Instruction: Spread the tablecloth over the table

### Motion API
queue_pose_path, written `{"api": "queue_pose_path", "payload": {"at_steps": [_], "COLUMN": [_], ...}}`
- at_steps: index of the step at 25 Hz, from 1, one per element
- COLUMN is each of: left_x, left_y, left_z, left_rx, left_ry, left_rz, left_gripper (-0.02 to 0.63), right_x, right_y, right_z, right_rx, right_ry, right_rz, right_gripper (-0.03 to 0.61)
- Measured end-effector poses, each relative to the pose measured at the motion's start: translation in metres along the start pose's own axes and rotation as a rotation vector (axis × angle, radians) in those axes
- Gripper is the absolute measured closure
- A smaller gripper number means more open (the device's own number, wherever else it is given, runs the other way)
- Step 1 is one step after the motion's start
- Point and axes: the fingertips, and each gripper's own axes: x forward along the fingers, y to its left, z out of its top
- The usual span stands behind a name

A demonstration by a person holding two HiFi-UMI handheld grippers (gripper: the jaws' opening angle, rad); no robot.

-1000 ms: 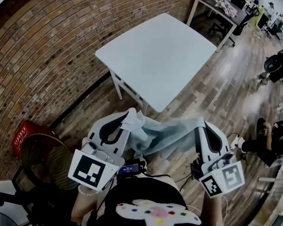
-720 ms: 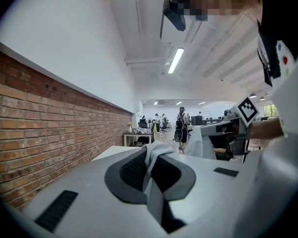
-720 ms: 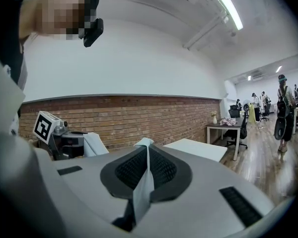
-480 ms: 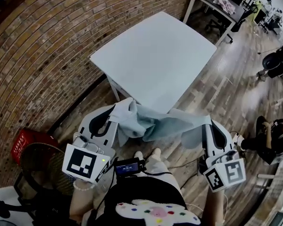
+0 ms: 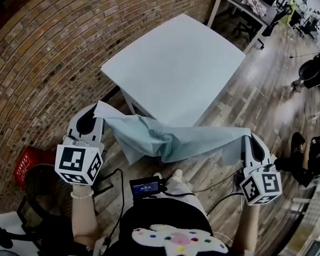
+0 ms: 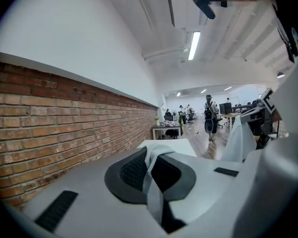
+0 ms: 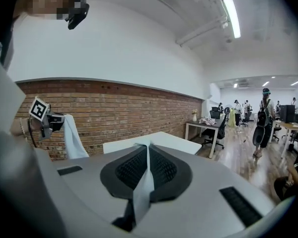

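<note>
The left claw [image 5: 95,115] and the right claw [image 5: 248,141] each pinch a corner of the pale blue-green tablecloth [image 5: 176,141], which hangs stretched between them above the wooden floor [image 5: 245,97], near the white square tabletop [image 5: 176,63].

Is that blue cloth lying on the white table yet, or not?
Not yet. The cloth hangs sagging in the air between the left gripper and right gripper, short of the bare table.
</note>
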Motion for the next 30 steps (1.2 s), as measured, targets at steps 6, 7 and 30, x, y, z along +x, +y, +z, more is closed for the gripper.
{"api": "queue_pose_path", "payload": {"at_steps": [6, 7, 30], "left_x": [0.003, 0.003, 0.035], "left_y": [0.052, 0.061, 0.199], "left_z": [-0.019, -0.022, -0.037], "left_rx": [0.009, 0.008, -0.067], "left_ry": [0.046, 0.053, 0.101], "left_rz": [0.109, 0.129, 0.356], "left_gripper": [0.598, 0.598, 0.598], "right_x": [-0.007, -0.009, -0.026], "right_y": [-0.051, -0.061, -0.221], "right_z": [-0.010, -0.012, 0.006], "right_rx": [0.038, 0.036, 0.155], "right_ry": [0.020, 0.023, -0.032], "right_rz": [-0.133, -0.157, -0.516], "right_gripper": [0.546, 0.546, 0.546]}}
